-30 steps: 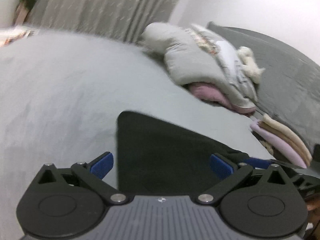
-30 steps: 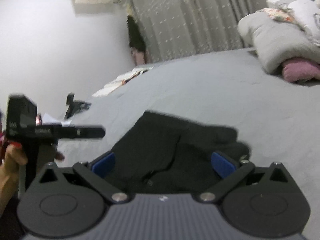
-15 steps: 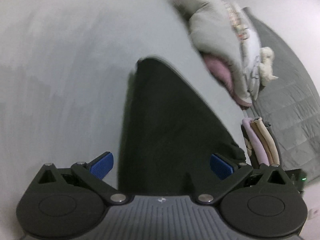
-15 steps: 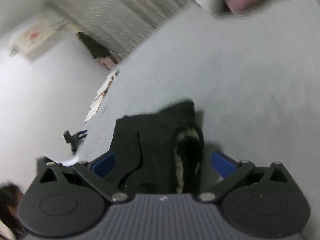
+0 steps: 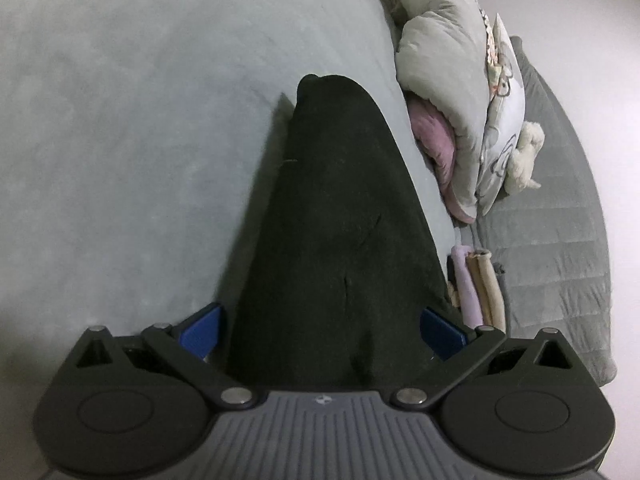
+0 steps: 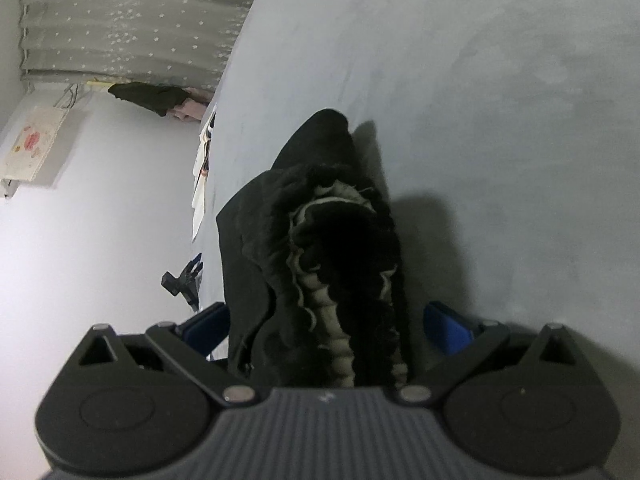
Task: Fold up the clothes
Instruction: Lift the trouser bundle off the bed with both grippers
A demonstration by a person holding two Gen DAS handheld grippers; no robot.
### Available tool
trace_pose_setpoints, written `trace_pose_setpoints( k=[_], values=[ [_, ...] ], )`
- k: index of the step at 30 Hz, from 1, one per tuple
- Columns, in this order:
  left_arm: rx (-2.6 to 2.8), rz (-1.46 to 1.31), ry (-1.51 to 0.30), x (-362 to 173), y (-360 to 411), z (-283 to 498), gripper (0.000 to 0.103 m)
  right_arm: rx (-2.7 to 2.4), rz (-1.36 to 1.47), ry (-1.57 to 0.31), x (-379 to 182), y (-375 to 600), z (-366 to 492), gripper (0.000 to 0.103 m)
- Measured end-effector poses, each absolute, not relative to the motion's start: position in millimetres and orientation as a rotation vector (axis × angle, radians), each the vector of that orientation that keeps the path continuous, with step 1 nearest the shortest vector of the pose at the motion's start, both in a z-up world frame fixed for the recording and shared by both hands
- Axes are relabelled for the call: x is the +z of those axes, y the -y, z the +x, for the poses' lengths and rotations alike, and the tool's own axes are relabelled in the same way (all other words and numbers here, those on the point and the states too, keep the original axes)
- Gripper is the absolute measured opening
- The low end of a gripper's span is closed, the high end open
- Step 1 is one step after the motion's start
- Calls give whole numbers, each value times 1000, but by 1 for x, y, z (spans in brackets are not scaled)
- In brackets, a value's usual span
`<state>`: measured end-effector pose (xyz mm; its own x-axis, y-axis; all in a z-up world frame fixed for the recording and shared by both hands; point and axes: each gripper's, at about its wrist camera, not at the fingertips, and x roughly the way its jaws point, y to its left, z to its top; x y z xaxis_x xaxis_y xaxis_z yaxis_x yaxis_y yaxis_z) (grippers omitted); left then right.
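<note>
Hanging from both my grippers, the black garment [image 5: 340, 220] trails onto the grey bed [image 5: 140, 120]; left gripper [image 5: 322, 330] and right gripper [image 6: 326, 326] fingers stand wide, grip point hidden.

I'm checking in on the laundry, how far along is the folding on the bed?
Done: a small stack of folded clothes sits by the bedding. In hand: the black garment hangs in front of both grippers, whose fingers stand wide apart; any grip is hidden. Left: it still looks bunched, fleecy lining showing, so it needs folding and stacking.
</note>
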<state>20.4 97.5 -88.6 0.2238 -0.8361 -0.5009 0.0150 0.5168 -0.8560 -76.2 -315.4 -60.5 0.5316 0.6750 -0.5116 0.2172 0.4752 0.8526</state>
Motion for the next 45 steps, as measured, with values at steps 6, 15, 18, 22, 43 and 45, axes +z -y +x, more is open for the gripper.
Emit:
trace_pose_setpoints(
  k=[6, 15, 18, 22, 43, 45],
  values=[
    [-714, -821, -1153, -90, -96, 13, 103, 359, 959, -985, -51, 296, -79, 103],
    [-701, -823, -1127, -83, -89, 10, 90, 347, 933, -942, -28, 281, -85, 103],
    [-669, -724, -1105, -74, -76, 4, 81, 353, 958, -937, -25, 279, -84, 103],
    [-615, -711, -1087, -76, -78, 3, 59, 348, 985, -927, -28, 281, -82, 95],
    [-640, -703, -1024, -19, -18, 25, 43, 292, 1026, -713, 14, 327, -88, 59],
    [-665, -691, -1020, -11, -3, 33, 43, 276, 1025, -680, 20, 336, -88, 59]
  ],
)
